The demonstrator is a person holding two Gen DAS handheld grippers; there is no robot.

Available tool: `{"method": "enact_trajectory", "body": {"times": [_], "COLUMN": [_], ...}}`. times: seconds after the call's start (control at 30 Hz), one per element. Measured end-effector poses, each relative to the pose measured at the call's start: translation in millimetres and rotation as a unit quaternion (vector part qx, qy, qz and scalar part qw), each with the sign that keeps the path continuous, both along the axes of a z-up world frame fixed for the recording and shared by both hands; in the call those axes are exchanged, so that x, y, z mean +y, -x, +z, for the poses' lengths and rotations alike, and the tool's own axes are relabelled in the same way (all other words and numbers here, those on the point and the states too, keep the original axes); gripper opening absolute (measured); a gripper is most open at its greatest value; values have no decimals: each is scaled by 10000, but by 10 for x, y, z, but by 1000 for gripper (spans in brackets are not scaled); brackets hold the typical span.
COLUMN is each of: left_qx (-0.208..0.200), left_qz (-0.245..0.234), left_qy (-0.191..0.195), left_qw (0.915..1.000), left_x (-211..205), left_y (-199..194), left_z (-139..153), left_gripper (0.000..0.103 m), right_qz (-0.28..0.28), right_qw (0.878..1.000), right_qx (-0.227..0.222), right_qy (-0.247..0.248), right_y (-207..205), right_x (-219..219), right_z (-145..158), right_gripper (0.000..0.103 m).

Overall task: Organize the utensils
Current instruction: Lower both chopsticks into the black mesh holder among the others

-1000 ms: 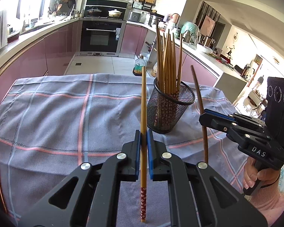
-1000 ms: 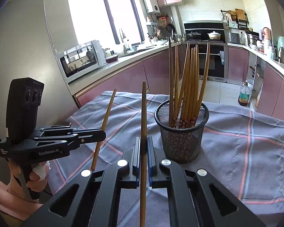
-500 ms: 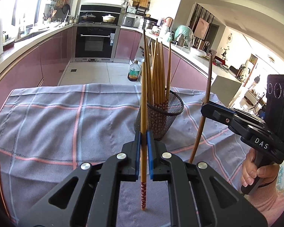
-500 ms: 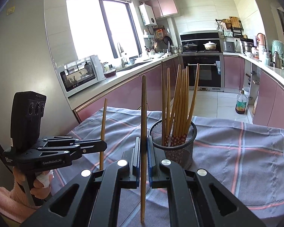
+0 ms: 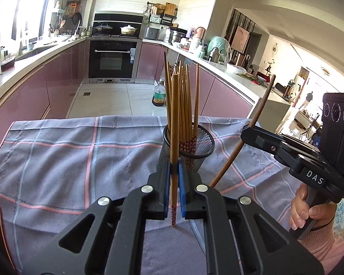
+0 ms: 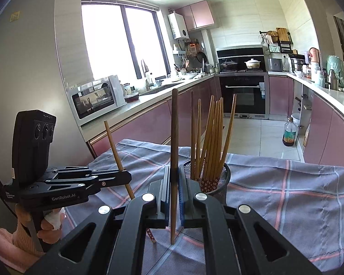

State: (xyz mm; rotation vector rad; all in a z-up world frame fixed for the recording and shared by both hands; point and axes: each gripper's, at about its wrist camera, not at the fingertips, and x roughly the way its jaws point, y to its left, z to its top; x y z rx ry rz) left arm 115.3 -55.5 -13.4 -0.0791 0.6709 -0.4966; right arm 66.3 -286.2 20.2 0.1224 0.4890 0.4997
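Note:
A black mesh cup stands on the checked cloth and holds several wooden chopsticks upright. My left gripper is shut on a light wooden chopstick held upright, just in front of the cup; it also shows in the right wrist view. My right gripper is shut on a darker chopstick, upright beside the cup's left rim; in the left wrist view this chopstick leans to the right of the cup.
A grey cloth with pink lines covers the table. Kitchen counters, an oven and a bottle on the floor lie beyond the table's far edge.
Both grippers have risen and drawn closer to the cup with their chopsticks. The cup now sits lower and more central in both views. The right chopstick tilts more in the left view.

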Motion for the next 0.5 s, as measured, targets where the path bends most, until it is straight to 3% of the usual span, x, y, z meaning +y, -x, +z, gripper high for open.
{"method": "enact_trajectory", "body": {"times": [0.5], "left_qx": [-221], "left_qz": [0], "left_qy": [-12], "left_qw": [9998], "left_x": [-56], "left_y": [-38], "left_z": [190], "left_gripper": [7], "right_qz": [-62], "right_qw": [9997], "right_qx": [-226], "right_qy": [-7], "right_y": [-36], "right_x": [-65], "right_z": [131], "right_gripper": [5]}}
